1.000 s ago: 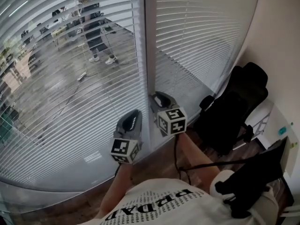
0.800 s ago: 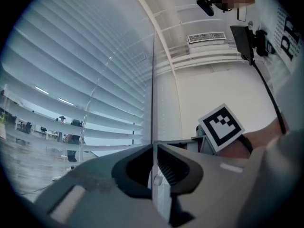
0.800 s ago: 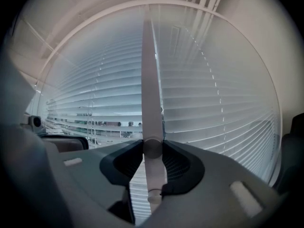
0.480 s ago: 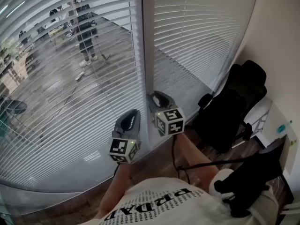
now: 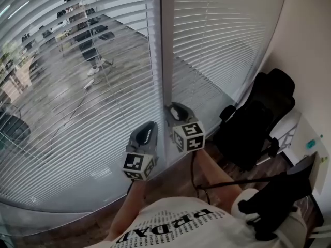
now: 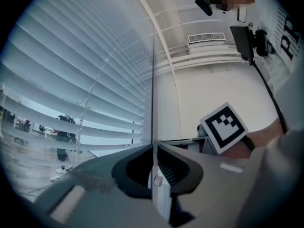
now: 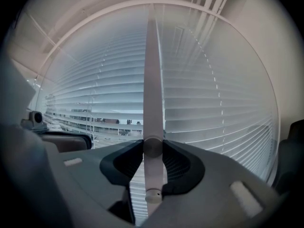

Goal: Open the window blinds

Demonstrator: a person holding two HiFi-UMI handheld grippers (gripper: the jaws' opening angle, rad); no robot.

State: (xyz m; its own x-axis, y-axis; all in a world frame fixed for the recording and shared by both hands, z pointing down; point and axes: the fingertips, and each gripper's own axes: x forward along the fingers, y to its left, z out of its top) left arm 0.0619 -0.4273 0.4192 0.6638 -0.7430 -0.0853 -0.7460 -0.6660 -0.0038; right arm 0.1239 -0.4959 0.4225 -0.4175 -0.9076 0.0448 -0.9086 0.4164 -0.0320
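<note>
Right gripper view: the window blinds (image 7: pixel 213 103) fill the frame behind a pale upright rod, read here as the tilt wand (image 7: pixel 153 80), which stands at frame centre. The right gripper (image 7: pixel 153 147) is clamped on it, one pad against each side. Left gripper view: the left gripper (image 6: pixel 153 144) has its jaws drawn together on a thin cord (image 6: pixel 153 80) that hangs at the edge of the blind filling the left of that frame. Likely failures, judged from this hold: the smooth round wand may roll between the pads instead of turning with them, so the slats would not tilt. A twist in the wrong sense would shut the slats, which stand part open, with the floor beyond showing through them. A downward or outward pull, rather than a pure twist, could unhook the wand at its top or bend it. A tug on the cord off the vertical could lift that blind unevenly or jam its lock. Orientation: the wand's long axis is vertical, running from the jaws to the top of the frame. The cord is likewise vertical, and the slats lie horizontal, bowed only by the lens. Head view: both grippers sit just below centre, near the foot of the window post (image 5: pixel 166 45), with a black office chair (image 5: pixel 258 118) at the right, well apart.
</note>
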